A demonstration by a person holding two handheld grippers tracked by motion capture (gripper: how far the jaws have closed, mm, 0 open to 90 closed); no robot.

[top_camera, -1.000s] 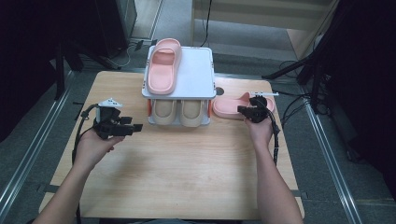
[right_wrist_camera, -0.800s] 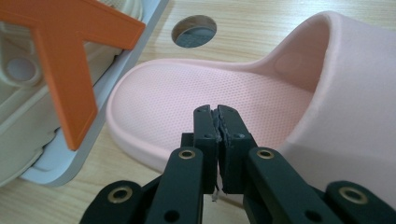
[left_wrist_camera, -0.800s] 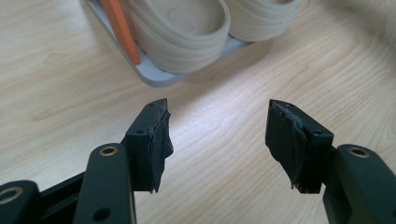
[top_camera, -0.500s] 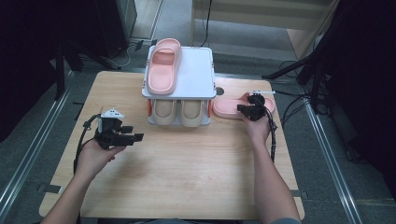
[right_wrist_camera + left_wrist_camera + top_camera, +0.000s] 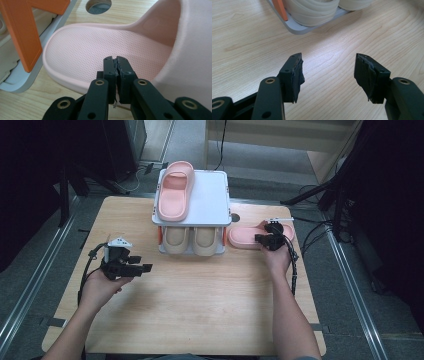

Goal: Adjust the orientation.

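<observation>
Looked over every view and honestly there's no readable text anywhere. No brand, label, number or sign on anything.
</observation>
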